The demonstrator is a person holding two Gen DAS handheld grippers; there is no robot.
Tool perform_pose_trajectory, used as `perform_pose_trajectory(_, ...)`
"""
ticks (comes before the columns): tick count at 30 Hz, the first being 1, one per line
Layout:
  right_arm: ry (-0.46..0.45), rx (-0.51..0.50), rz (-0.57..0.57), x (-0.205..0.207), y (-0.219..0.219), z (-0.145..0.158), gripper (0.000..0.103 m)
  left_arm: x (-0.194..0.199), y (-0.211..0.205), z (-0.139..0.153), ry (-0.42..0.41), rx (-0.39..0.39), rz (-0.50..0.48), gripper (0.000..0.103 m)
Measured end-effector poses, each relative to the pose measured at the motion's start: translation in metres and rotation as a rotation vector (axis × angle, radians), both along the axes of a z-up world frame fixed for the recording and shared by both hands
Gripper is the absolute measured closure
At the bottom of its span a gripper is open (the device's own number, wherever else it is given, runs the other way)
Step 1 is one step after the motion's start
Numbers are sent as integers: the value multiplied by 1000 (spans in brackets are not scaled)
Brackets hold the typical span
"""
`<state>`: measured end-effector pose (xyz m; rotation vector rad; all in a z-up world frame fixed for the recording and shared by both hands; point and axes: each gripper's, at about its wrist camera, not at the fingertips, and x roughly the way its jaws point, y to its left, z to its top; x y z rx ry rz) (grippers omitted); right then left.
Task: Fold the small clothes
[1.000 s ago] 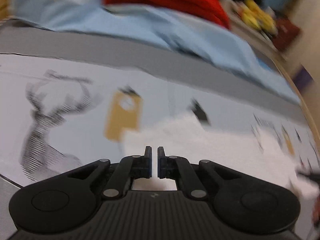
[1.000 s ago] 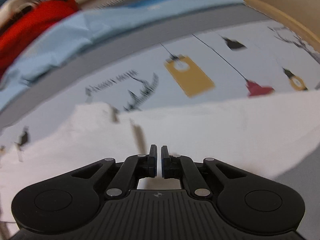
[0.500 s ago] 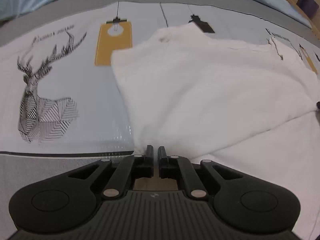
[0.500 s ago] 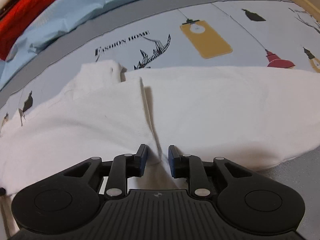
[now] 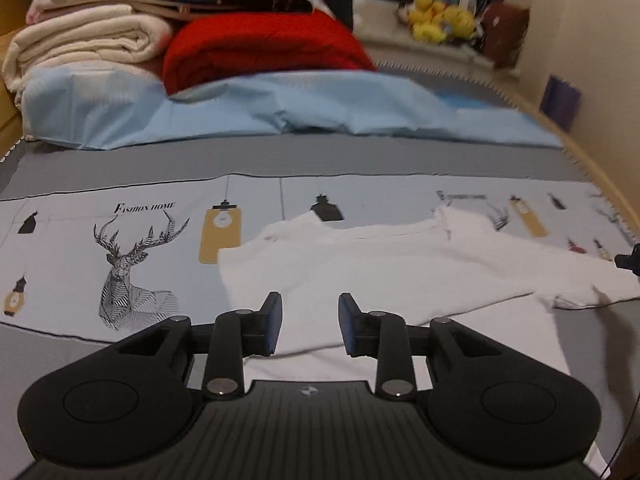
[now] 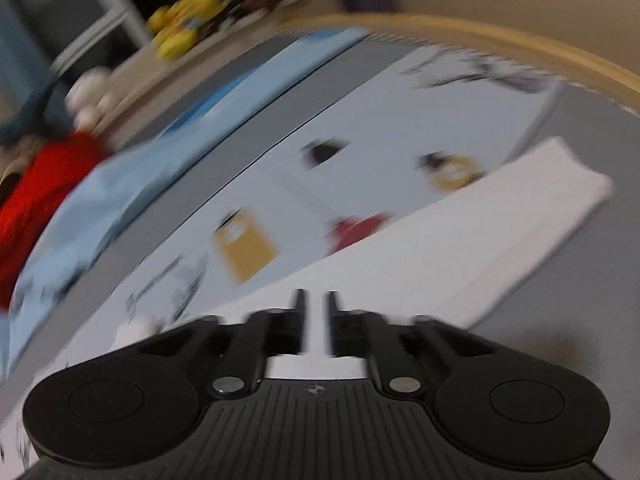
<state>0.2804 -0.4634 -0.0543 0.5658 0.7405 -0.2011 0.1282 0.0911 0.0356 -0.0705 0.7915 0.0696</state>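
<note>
A white garment (image 5: pixel 400 268) lies partly folded on the printed bed sheet (image 5: pixel 140 240), spread from centre to right in the left wrist view. My left gripper (image 5: pixel 310 322) is open and empty, raised just above the garment's near edge. In the right wrist view, which is blurred by motion, the garment (image 6: pixel 460 240) runs as a white band to a folded corner at the right. My right gripper (image 6: pixel 314 322) is open by a narrow gap and holds nothing, above the garment's near part. A bit of the right gripper shows at the right edge of the left wrist view (image 5: pixel 630 262).
A crumpled light blue sheet (image 5: pixel 280 108) lies across the back of the bed. Behind it are a red blanket (image 5: pixel 260 52) and stacked cream bedding (image 5: pixel 92 40). Yellow plush toys (image 5: pixel 440 20) sit on a ledge. The wooden bed rim (image 6: pixel 480 40) curves along the right.
Both grippers have opened and let go of the white garment, which now lies on the sheet. Both have lifted and pulled back; the right one is still swinging fast.
</note>
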Motion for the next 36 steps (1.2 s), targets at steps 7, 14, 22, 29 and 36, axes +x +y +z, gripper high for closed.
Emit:
perform_pose_trajectory(7, -16, 107, -354, -26, -113, -43, 97, 19, -13, -28, 46, 25, 24, 69)
perform_pose_trajectory(14, -2, 212, -539, -32, -172, -92, 56, 37, -6, -38, 51, -7, 34, 69)
perform_pose_trajectory(22, -42, 127, -485, -5, -166, -99, 99, 36, 7, -41, 56, 19, 46, 69)
perform_pose_trajectory(29, -164, -36, -444, 4, -116, -43, 99, 32, 30, -36, 55, 8, 94, 69)
perform_pose_trajectory(36, -429, -176, -15, 15, 55, 60, 99, 27, 54, -25, 49, -40, 158, 69)
